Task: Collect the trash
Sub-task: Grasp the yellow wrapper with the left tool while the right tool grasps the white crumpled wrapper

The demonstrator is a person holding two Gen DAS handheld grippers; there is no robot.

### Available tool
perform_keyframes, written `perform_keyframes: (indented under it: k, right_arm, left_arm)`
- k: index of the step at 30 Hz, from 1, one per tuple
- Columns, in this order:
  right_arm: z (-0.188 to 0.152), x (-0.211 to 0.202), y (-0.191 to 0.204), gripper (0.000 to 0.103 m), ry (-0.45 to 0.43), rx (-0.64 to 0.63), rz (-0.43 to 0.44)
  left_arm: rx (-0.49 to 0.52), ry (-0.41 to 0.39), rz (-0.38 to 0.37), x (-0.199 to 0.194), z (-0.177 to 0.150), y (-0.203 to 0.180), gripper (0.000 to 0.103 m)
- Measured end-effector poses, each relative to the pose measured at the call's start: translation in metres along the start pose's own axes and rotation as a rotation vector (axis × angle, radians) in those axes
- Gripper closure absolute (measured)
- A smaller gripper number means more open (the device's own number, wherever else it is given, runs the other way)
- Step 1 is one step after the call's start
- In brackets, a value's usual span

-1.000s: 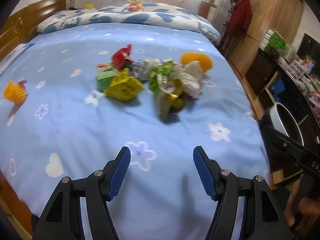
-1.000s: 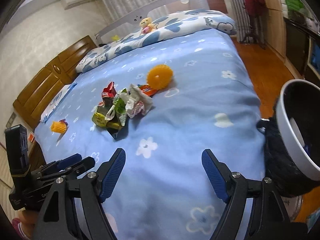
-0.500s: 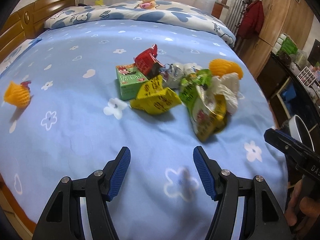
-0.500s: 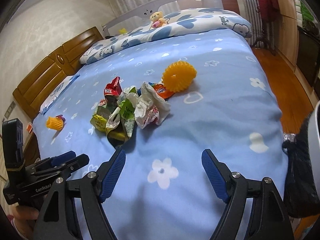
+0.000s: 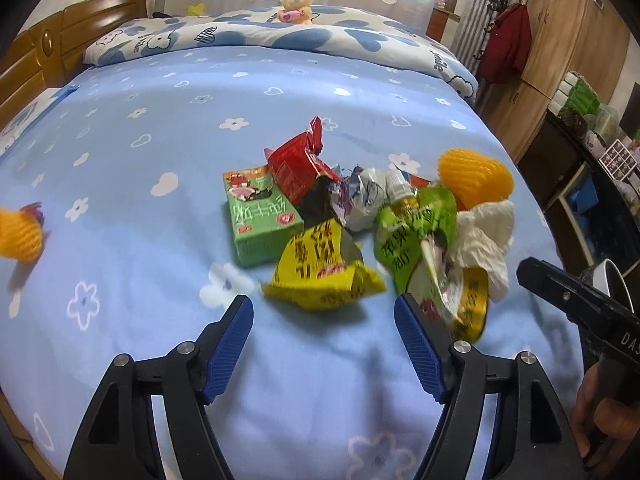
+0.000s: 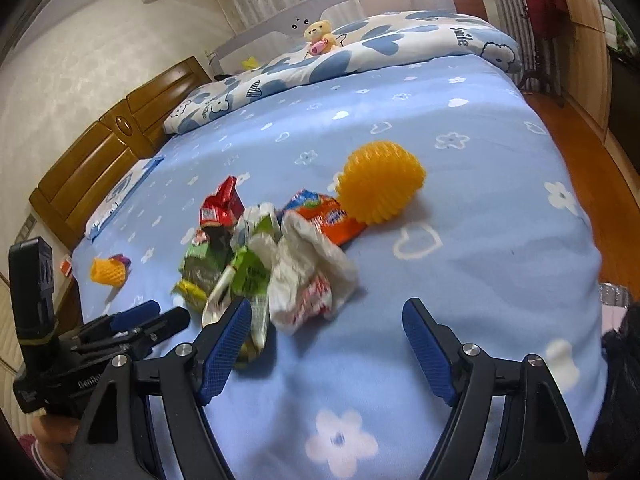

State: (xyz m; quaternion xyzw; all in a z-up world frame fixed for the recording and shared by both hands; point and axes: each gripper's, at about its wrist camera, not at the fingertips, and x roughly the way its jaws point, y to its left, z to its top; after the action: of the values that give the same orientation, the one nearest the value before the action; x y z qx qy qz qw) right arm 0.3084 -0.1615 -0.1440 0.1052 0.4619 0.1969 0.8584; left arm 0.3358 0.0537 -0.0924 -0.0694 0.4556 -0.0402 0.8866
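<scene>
A heap of trash lies on the blue bed cover [image 5: 140,208]: a yellow wrapper [image 5: 320,276], a green carton [image 5: 260,216], a red packet [image 5: 298,160], a green pouch [image 5: 416,232], crumpled white paper [image 5: 486,232] and an orange foam net [image 5: 476,178]. My left gripper [image 5: 324,326] is open and empty, just short of the yellow wrapper. My right gripper [image 6: 326,328] is open and empty, close in front of the white paper [image 6: 312,276], with the orange net [image 6: 380,188] and an orange-blue packet [image 6: 324,216] beyond.
A second orange foam net [image 5: 18,236] lies alone at the bed's left edge, also in the right wrist view [image 6: 106,272]. A black-bagged trash bin [image 5: 610,284] stands off the bed's right side. A teddy bear [image 5: 296,8] sits on the pillows. Wardrobes line the right wall.
Both grippers have moved forward toward the trash heap, which now looms larger and nearer. The bin has slid out of the right wrist view. Both jaws stay open.
</scene>
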Motion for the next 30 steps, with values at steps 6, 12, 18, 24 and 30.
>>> perform_keyframes:
  k: [6, 12, 18, 24, 30]
  right_arm:
    - [0.013, 0.026, -0.001, 0.039, 0.029, 0.008, -0.004]
    - [0.012, 0.034, -0.002, 0.070, 0.038, 0.013, 0.013]
    - [0.007, 0.014, -0.008, 0.082, 0.017, 0.041, 0.038]
    - [-0.003, -0.015, -0.011, 0.082, -0.012, 0.062, 0.044]
    - [-0.016, -0.044, -0.017, 0.082, -0.032, 0.076, 0.043]
  left_arm:
    - [0.002, 0.007, 0.009, 0.023, 0.008, -0.001, 0.031]
    - [-0.008, -0.002, 0.017, 0.034, 0.008, 0.000, 0.052]
    - [-0.061, -0.015, -0.008, 0.023, 0.002, 0.009, 0.063]
    - [-0.064, -0.034, -0.007, -0.005, -0.011, 0.005, 0.069]
    - [-0.040, -0.053, -0.033, -0.038, -0.028, -0.010, 0.069]
